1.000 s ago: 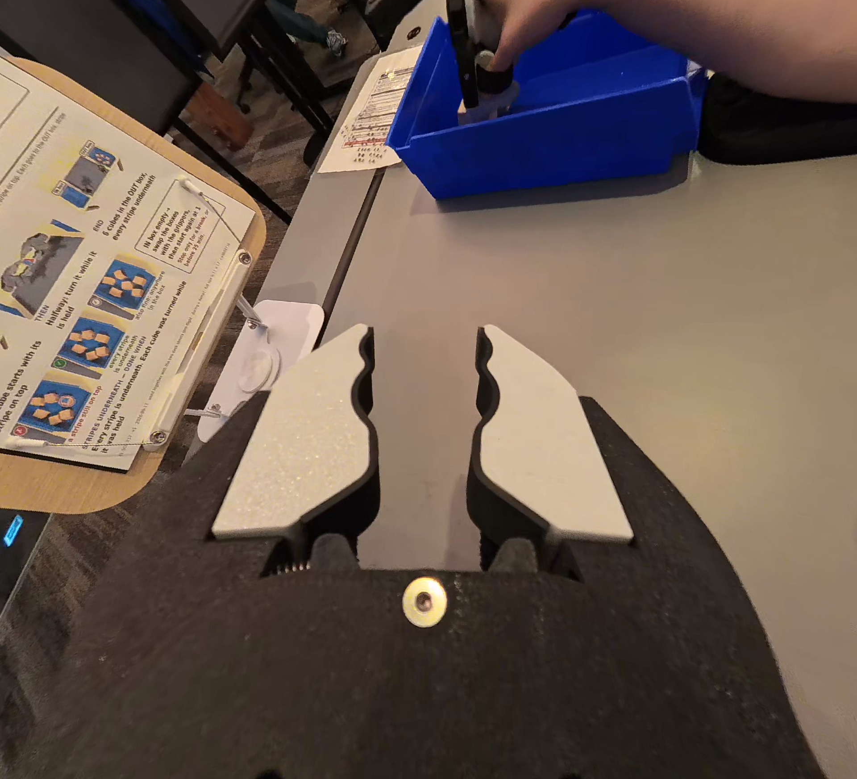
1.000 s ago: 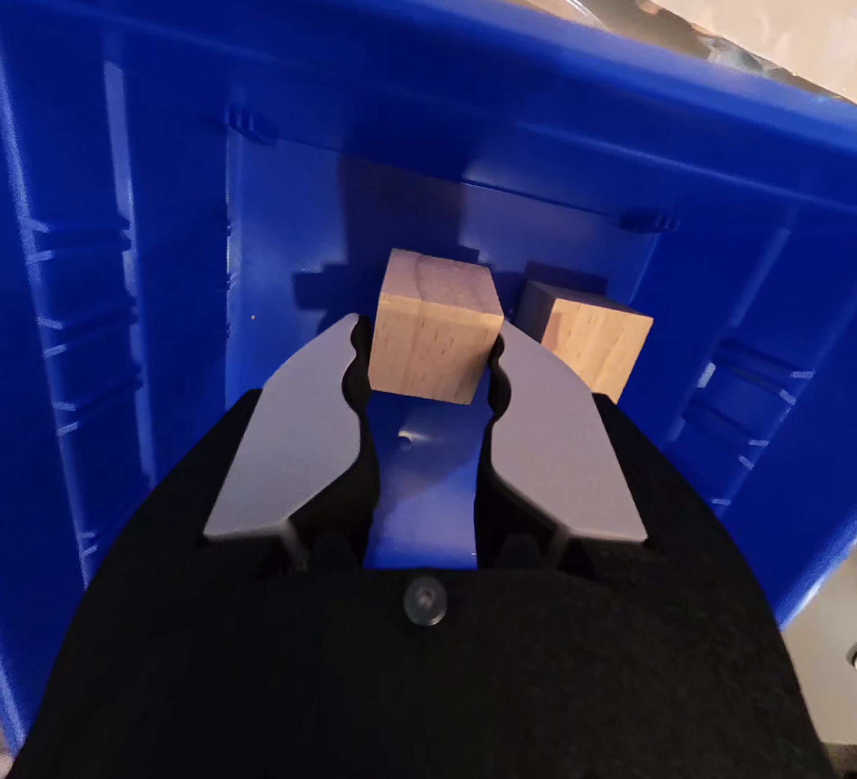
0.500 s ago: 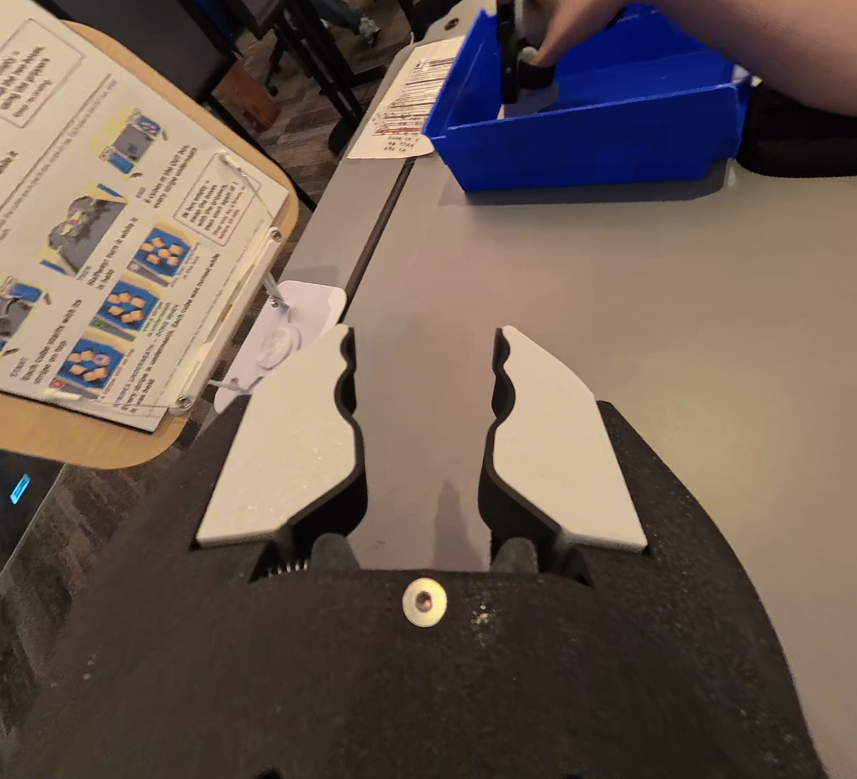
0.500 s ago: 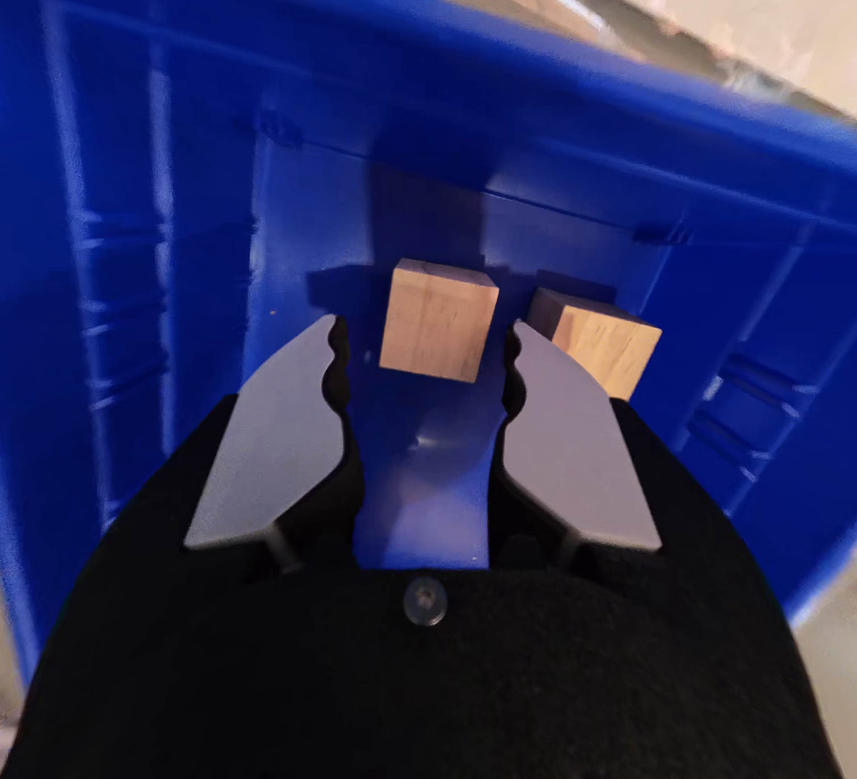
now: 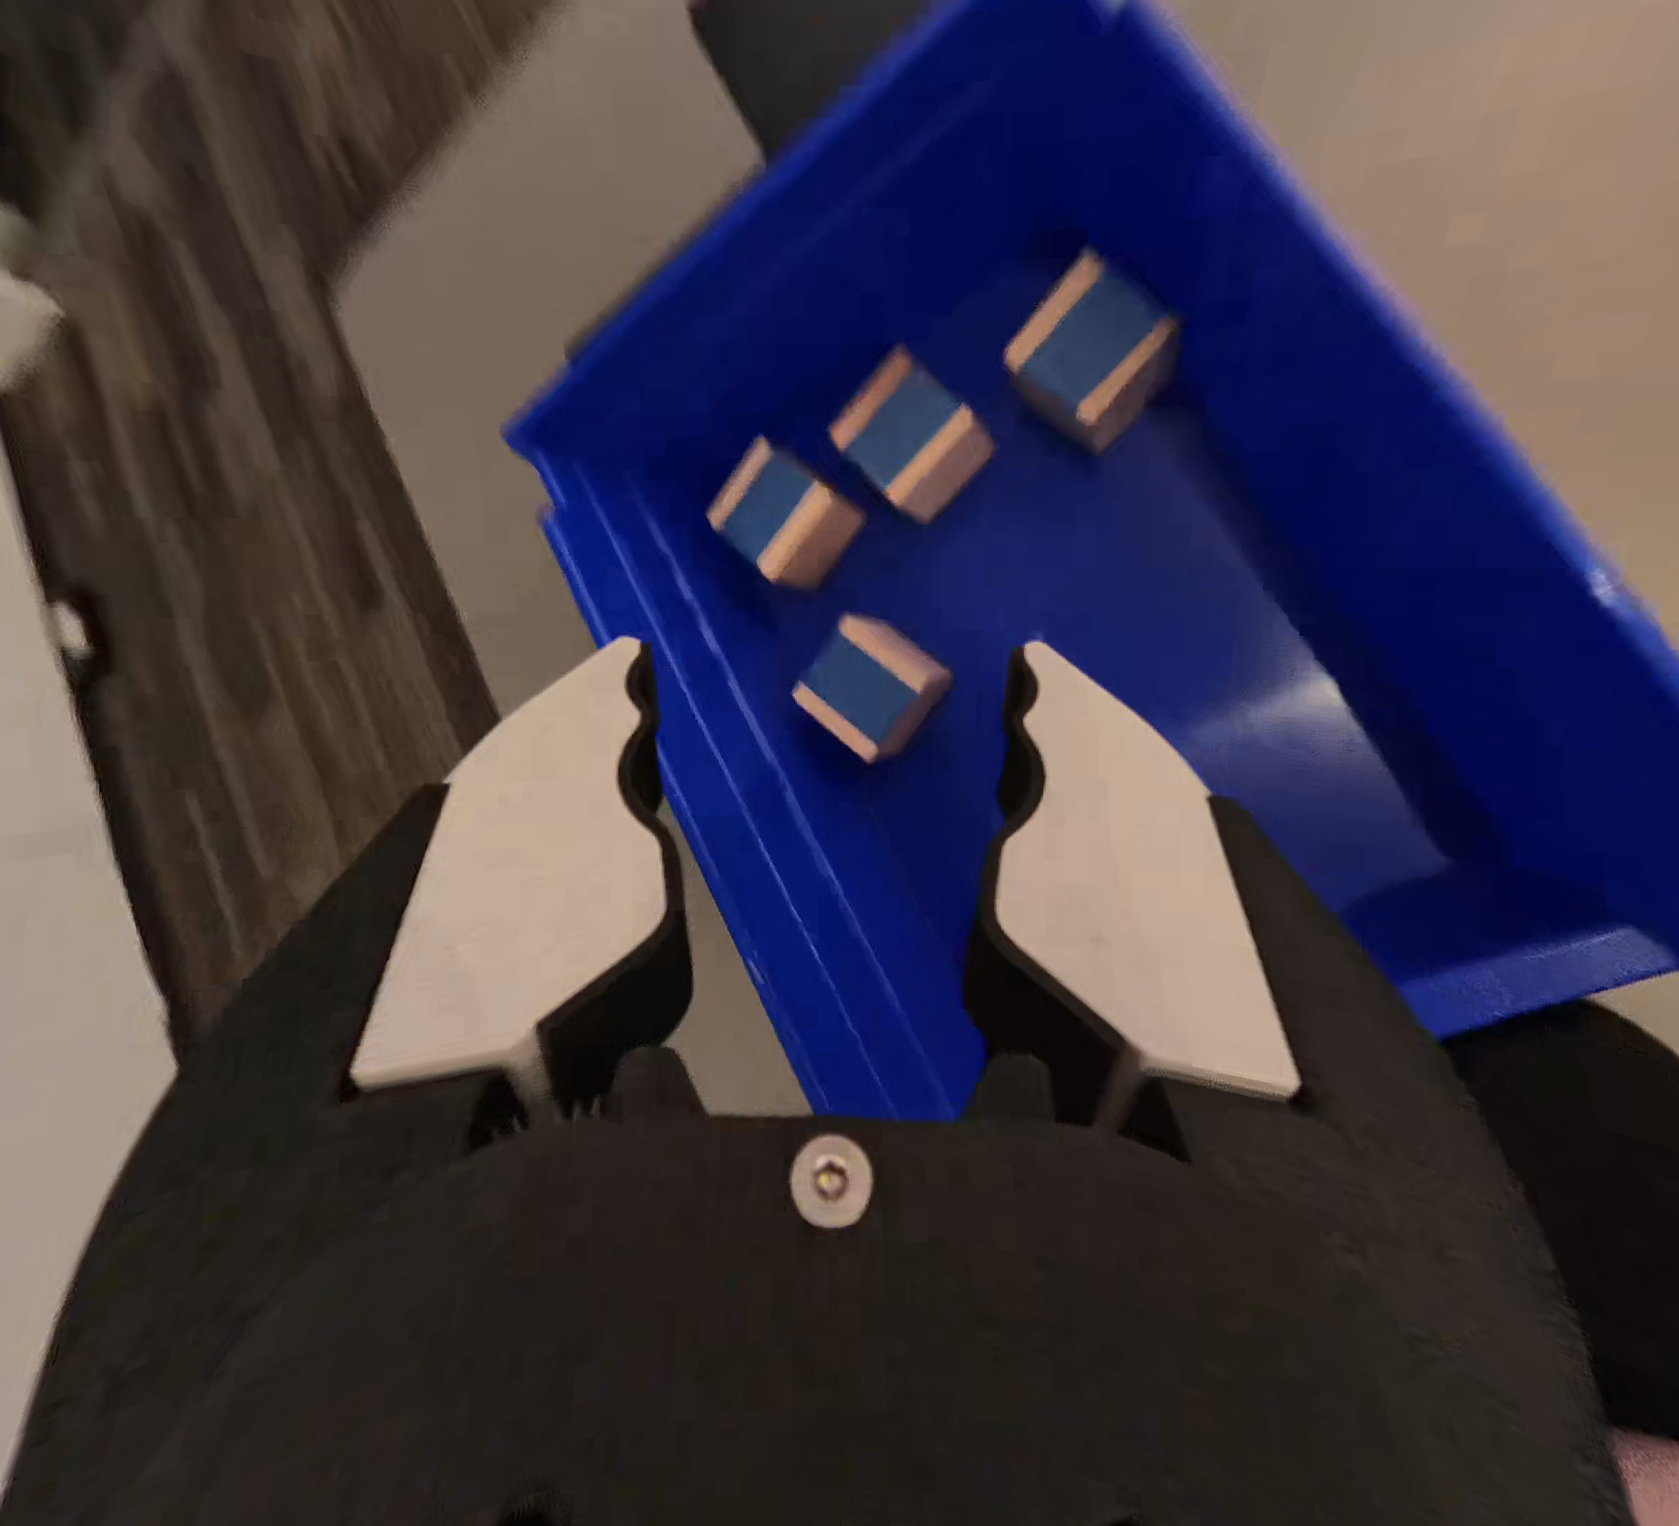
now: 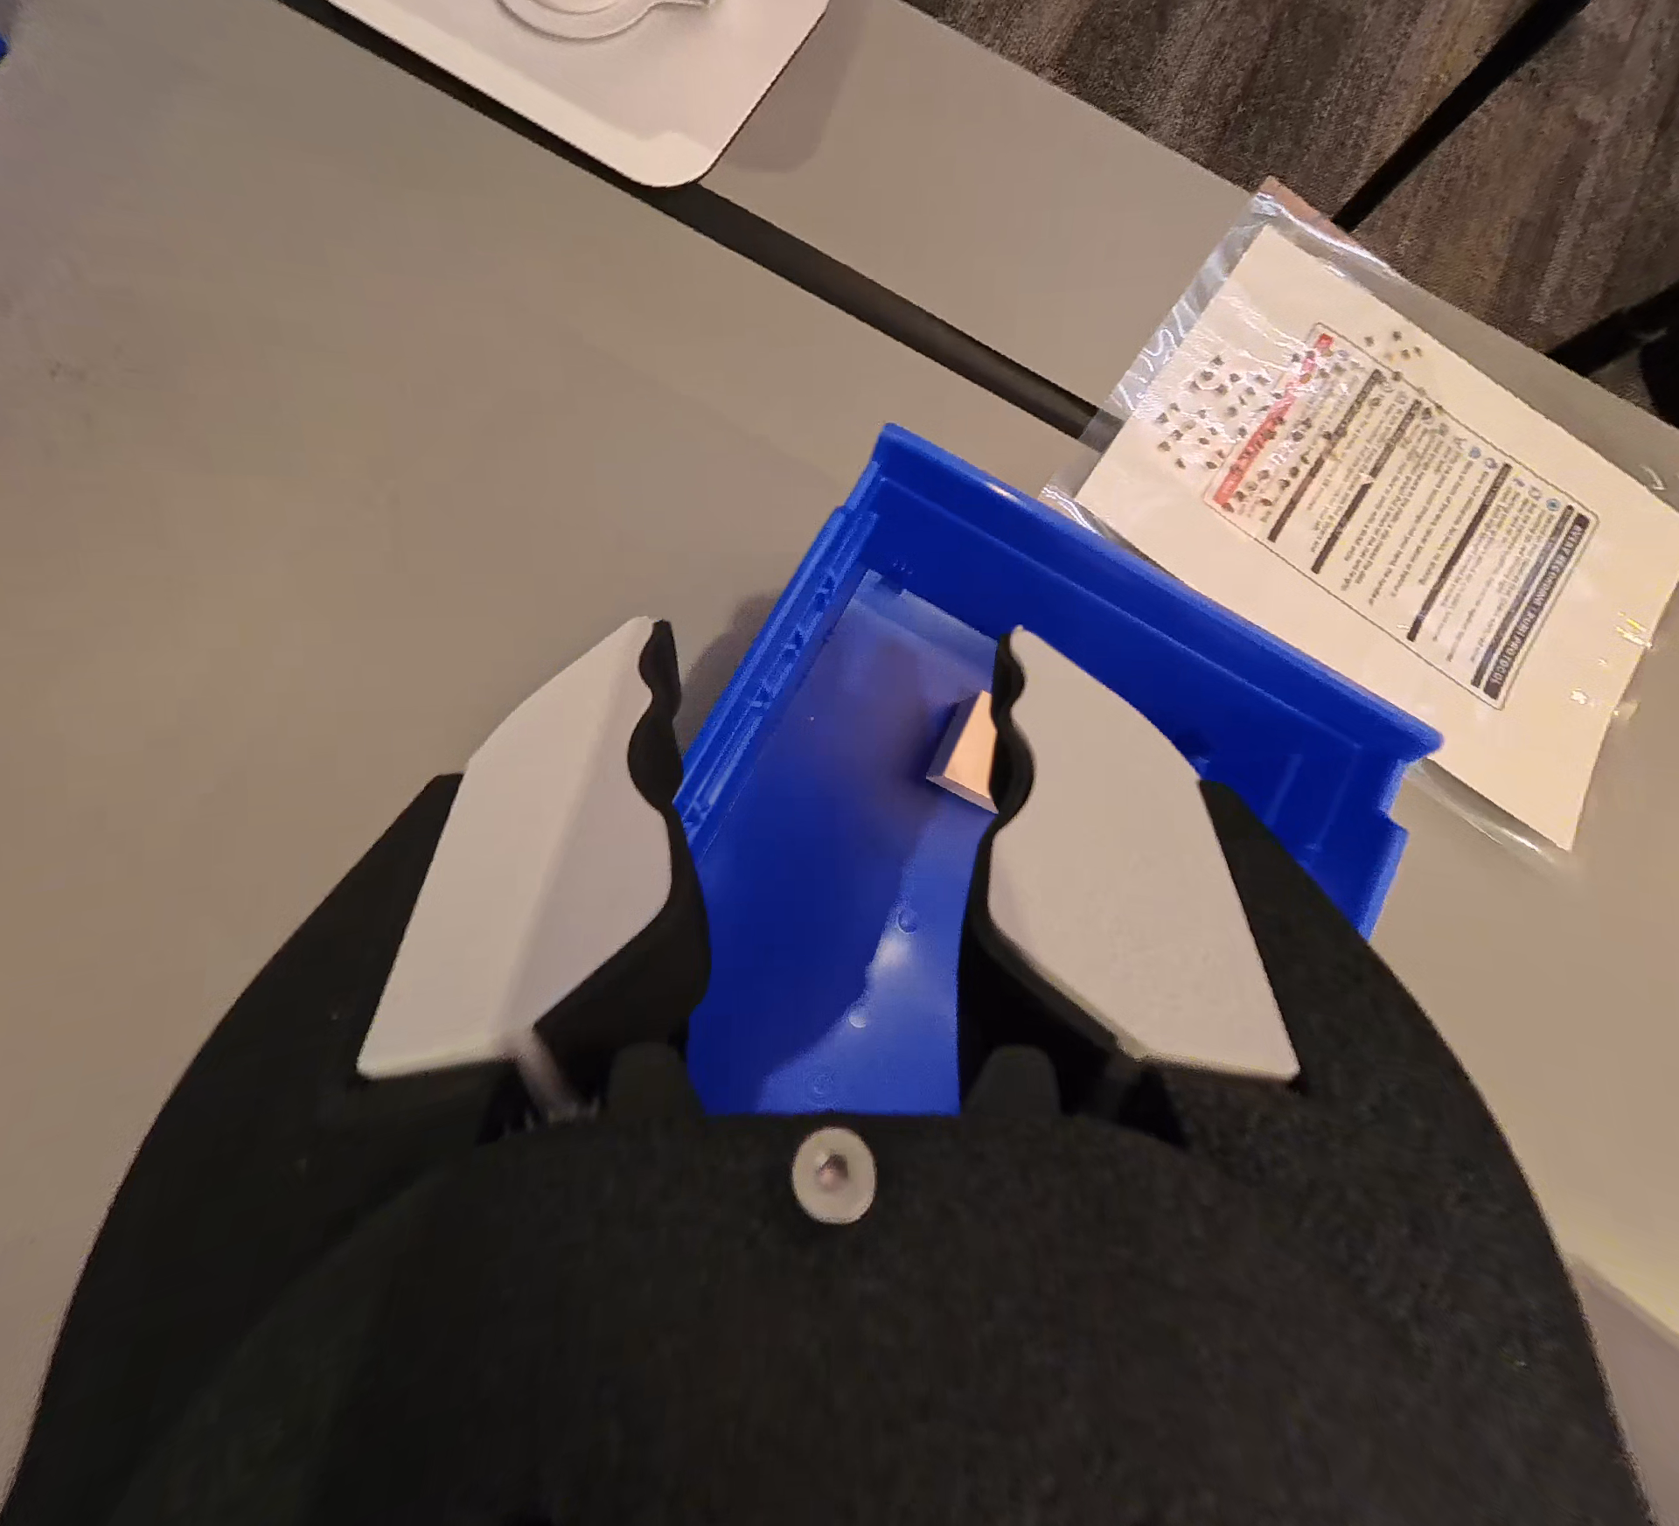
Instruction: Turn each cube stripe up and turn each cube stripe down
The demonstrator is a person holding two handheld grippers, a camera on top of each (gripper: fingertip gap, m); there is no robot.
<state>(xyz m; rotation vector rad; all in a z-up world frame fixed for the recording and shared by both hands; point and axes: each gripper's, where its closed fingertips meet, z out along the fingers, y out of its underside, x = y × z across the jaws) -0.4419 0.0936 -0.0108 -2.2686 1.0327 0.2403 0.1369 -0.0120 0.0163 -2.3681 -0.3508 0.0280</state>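
In the blurred left wrist view, a blue bin (image 5: pixel 1363 392) holds several wooden cubes, each with a blue stripe on top; the nearest cube (image 5: pixel 872 687) lies just beyond my fingertips. My left gripper (image 5: pixel 827 665) is open and empty above the bin's near wall. In the right wrist view, my right gripper (image 6: pixel 827 646) is open and empty, high above a blue bin (image 6: pixel 1136 601). A plain wooden cube (image 6: pixel 968 746) on that bin's floor shows partly behind the right finger (image 6: pixel 1117 846). No stripe shows on it.
Both bins stand on a grey table (image 6: pixel 363 392). A printed sheet in a plastic sleeve (image 6: pixel 1363 528) lies beside the right-view bin. A white stand base (image 6: pixel 572 1) sits at the table's far edge. Dark carpet floor (image 5: pixel 227 392) lies past the table edge.
My right gripper let go of the wooden cube, opened wider and rose out of the bin. My left gripper swung from the bare table to above a bin of striped cubes.
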